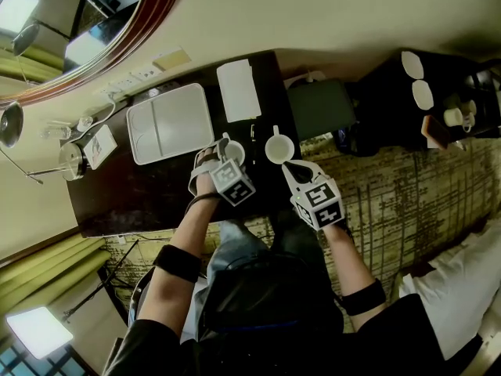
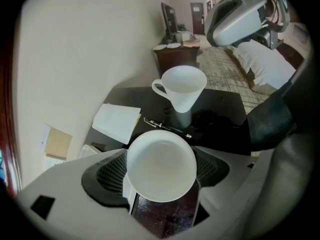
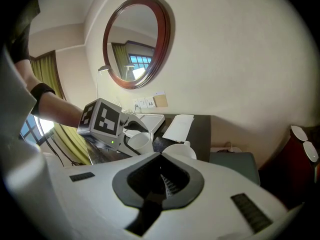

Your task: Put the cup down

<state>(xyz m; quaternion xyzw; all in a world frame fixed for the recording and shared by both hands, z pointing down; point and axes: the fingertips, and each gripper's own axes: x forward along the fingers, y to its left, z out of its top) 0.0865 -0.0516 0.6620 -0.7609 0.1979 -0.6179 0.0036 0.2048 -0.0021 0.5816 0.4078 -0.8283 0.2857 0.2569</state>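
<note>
A handleless white cup (image 2: pixel 161 165) stands upright on the dark table (image 1: pixel 149 194), its mouth facing the left gripper view. My left gripper (image 1: pixel 219 155) has one mesh pad against each side of its rim, so it is shut on this cup (image 1: pixel 233 152). A second white cup (image 1: pixel 279 149) with a handle stands just to the right, and the left gripper view shows this cup (image 2: pixel 182 86) beyond the first. My right gripper (image 1: pixel 290 168) hovers near the handled cup's front. Its jaws are shut with nothing between them (image 3: pixel 162 181).
A white tray (image 1: pixel 168 122) lies at the table's back left, with a white paper sheet (image 1: pixel 238 89) to its right. A pen (image 2: pixel 167 128) lies between the cups. A dark bin (image 1: pixel 321 106) stands off the table's right end. A low cabinet (image 1: pixel 438 92) is further right.
</note>
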